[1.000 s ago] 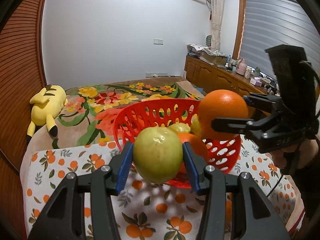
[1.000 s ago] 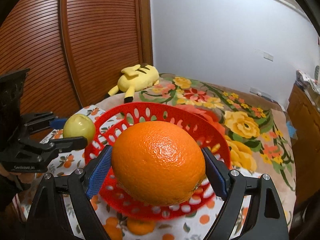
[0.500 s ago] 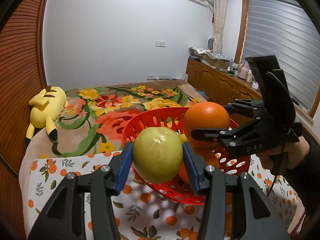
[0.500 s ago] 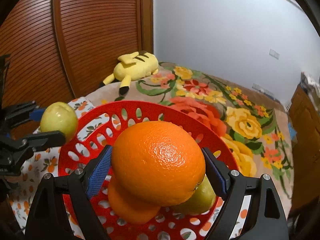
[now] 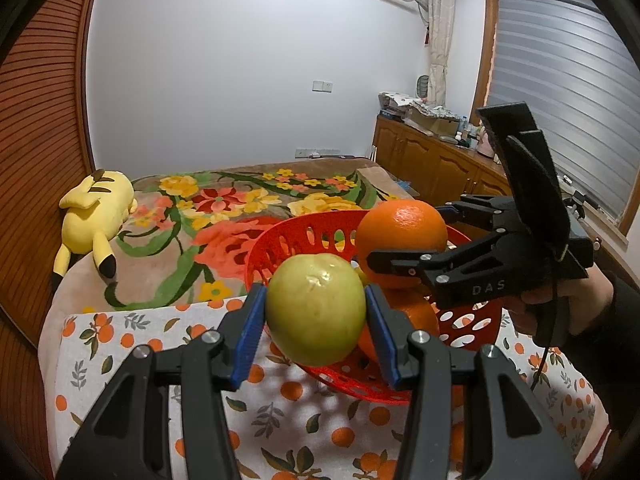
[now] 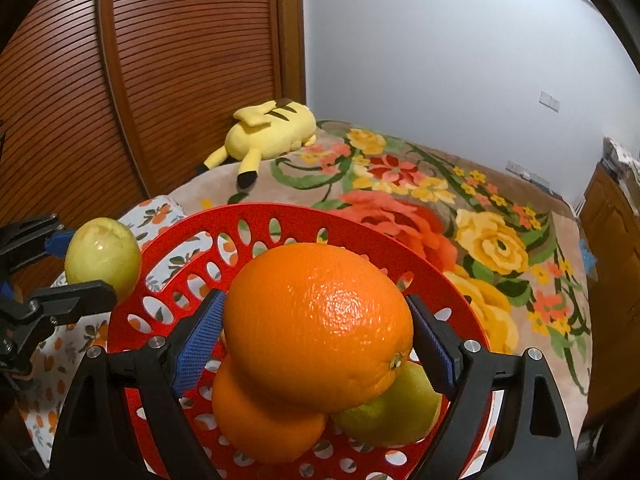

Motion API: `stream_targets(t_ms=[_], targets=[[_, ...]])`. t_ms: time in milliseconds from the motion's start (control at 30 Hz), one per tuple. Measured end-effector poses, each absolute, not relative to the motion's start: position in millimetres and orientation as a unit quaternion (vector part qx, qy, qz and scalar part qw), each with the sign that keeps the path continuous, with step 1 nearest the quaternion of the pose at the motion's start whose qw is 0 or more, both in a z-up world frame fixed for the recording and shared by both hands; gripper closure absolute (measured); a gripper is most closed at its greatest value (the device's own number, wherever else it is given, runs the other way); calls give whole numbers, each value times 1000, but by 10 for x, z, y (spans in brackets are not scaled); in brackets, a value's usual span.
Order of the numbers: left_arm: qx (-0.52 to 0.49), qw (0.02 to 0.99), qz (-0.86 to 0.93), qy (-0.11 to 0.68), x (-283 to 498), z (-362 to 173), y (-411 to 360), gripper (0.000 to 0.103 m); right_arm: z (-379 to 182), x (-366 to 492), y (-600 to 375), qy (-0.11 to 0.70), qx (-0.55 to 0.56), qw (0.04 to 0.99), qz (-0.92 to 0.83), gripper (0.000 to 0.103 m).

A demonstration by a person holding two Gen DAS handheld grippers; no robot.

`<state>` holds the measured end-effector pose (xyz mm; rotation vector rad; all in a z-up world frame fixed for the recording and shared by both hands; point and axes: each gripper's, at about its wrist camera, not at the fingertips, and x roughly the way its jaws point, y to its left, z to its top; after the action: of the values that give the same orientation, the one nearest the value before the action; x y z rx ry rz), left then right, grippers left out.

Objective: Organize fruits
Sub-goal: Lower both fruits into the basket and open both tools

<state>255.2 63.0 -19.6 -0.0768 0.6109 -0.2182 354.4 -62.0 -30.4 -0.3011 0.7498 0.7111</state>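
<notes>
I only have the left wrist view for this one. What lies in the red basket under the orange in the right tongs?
Observer: A second orange and a yellow-green fruit lie there, side by side.
Operator: Is the held one touching them, or hanging clear?
Observer: Touching. The held orange sits on both of them, with the blue pads of the right tongs at its two sides.

white wall (image 5: 240,60), slatted wooden doors (image 6: 180,60), a floral bed cover (image 5: 240,200), wooden cabinets (image 5: 432,164), a window blind (image 5: 560,80).
</notes>
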Motion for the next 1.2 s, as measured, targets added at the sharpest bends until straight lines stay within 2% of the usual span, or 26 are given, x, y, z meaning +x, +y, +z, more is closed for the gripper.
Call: stream_targets(t_ms=[1200], targets=[[-25,936,-110,332,2703,-377,440,53,-75,3087,-1035,325,-104,872,350,13]])
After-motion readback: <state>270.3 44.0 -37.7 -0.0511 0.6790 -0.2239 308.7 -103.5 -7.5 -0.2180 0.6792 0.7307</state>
